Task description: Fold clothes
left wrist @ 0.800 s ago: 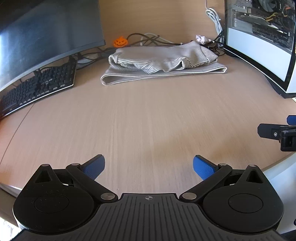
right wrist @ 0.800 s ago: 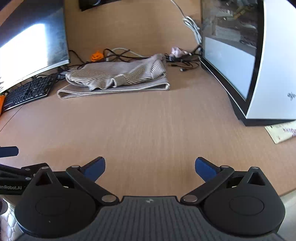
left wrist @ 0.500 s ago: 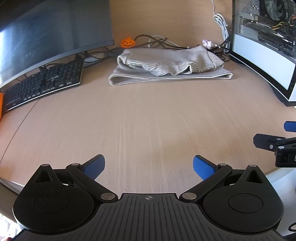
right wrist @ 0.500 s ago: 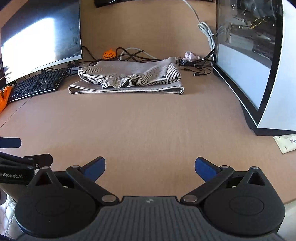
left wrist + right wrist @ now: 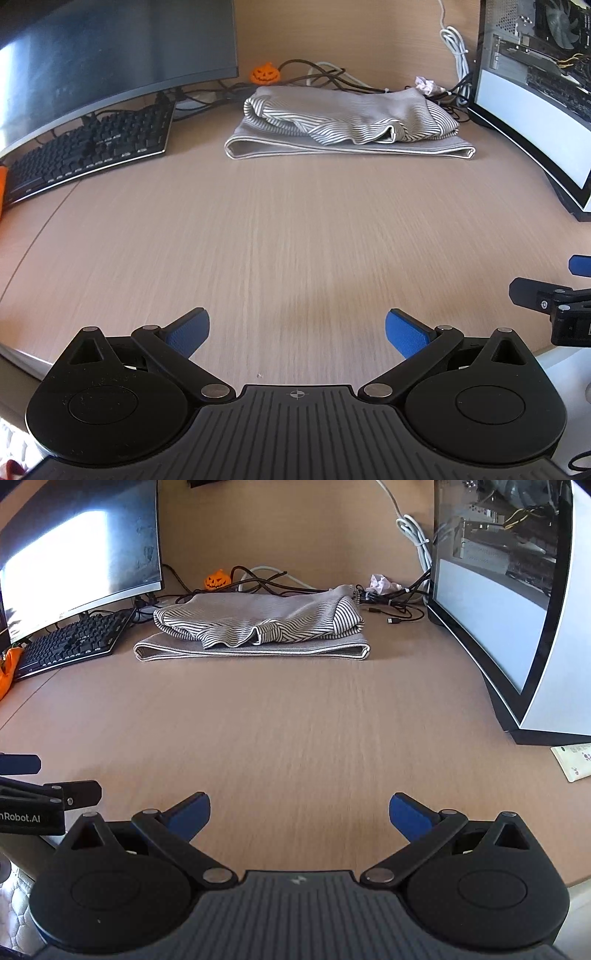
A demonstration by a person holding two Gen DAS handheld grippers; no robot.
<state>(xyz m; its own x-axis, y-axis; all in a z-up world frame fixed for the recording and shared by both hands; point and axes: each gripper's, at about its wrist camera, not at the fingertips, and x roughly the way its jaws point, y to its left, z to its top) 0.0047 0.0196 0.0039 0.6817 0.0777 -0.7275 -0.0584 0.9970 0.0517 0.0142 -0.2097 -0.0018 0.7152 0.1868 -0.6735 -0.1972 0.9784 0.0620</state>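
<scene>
The striped cloth [image 5: 347,122] lies at the far side of the desk [image 5: 295,236], between the keyboard [image 5: 92,147] and the white computer case [image 5: 535,110]. It looks partly folded, with a flat layer below and a bunched layer on top. We think it is soft, light and floppy, so it will sag when we lift it. We would pinch it at the two front corners, one in each hand. Its long side runs left to right across our view. Our left tongs [image 5: 297,328] and right tongs [image 5: 299,810] are both wide apart, hold nothing, and hang over bare desk, well apart from the cloth.
</scene>
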